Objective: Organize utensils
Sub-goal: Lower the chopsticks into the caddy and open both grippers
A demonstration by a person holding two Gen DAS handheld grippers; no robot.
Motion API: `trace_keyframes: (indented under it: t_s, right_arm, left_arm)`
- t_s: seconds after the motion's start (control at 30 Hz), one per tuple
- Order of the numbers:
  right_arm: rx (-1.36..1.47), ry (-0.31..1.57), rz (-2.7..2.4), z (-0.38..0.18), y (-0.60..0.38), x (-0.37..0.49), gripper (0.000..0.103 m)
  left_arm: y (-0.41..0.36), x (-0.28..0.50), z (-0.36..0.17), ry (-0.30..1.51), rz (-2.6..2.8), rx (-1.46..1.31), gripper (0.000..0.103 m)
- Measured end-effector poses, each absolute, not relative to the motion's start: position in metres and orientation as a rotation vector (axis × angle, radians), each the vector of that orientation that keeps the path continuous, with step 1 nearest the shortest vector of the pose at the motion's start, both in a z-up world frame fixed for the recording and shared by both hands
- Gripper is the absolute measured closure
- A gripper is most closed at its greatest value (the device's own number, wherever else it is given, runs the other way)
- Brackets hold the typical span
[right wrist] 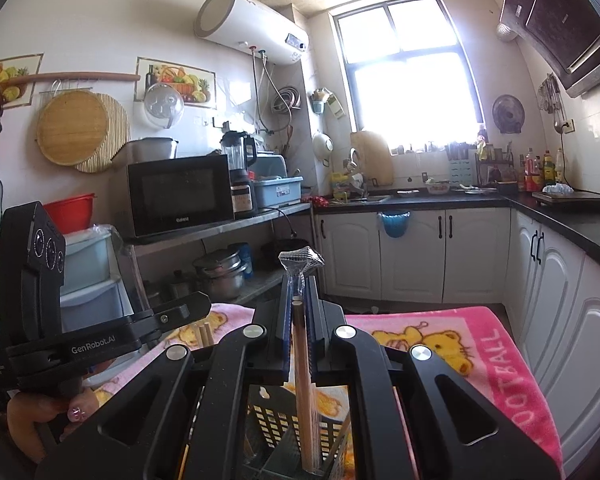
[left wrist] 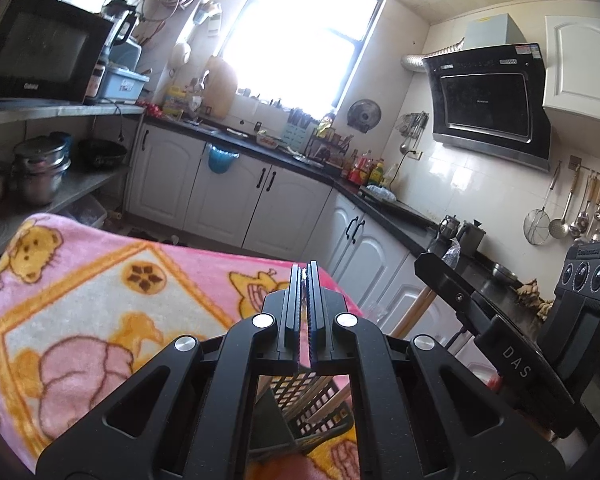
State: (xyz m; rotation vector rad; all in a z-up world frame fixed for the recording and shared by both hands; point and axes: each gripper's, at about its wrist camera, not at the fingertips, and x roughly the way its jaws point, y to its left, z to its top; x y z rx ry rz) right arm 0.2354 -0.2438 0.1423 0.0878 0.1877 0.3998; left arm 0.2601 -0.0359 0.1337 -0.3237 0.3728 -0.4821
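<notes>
your right gripper [right wrist: 300, 300] has its jaws clamped on wrapped chopsticks [right wrist: 306, 380], held upright so their lower end drops into the black basket [right wrist: 276, 420] on the pink blanket [right wrist: 480, 344]; your left gripper [left wrist: 305, 276] is pinched closed, seemingly on a scrap of wrapper

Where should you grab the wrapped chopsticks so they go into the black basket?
Grip the wrapped chopsticks high on the shaft, from above, as the right gripper does. They stand upright and thin, lower ends inside the black basket, so a top grip lets them drop straight.
</notes>
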Motion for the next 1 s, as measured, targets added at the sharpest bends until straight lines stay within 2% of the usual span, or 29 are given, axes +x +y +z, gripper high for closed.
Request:
trace_keyframes:
  t_s: [0.23, 0.37, 0.43, 0.53, 0.6, 0.7, 1.0]
  right_arm:
    - [0.098, 0.237, 0.379, 0.127, -0.245, 0.235, 0.096]
    - [0.110, 0.264, 0.369, 0.121, -0.248, 0.233, 0.085]
    - [0.111, 0.279, 0.362, 0.118, -0.250, 0.232, 0.084]
    - [0.119, 0.304, 0.353, 0.113, -0.253, 0.229, 0.083]
    - [0.124, 0.317, 0.353, 0.110, -0.255, 0.228, 0.079]
    - [0.119, 0.337, 0.343, 0.106, -0.257, 0.224, 0.076]
    - [0.115, 0.396, 0.333, 0.097, -0.262, 0.214, 0.071]
  left_arm:
    - [-0.034, 0.257, 0.120, 0.421, -0.455, -0.314, 0.102]
    - [-0.034, 0.255, 0.113, 0.457, -0.438, -0.311, 0.102]
    - [-0.033, 0.254, 0.112, 0.468, -0.433, -0.310, 0.100]
    - [-0.030, 0.251, 0.111, 0.473, -0.427, -0.312, 0.093]
    - [-0.029, 0.247, 0.111, 0.475, -0.422, -0.309, 0.082]
    - [-0.027, 0.241, 0.110, 0.481, -0.416, -0.301, 0.071]
    - [-0.020, 0.224, 0.108, 0.479, -0.404, -0.310, 0.046]
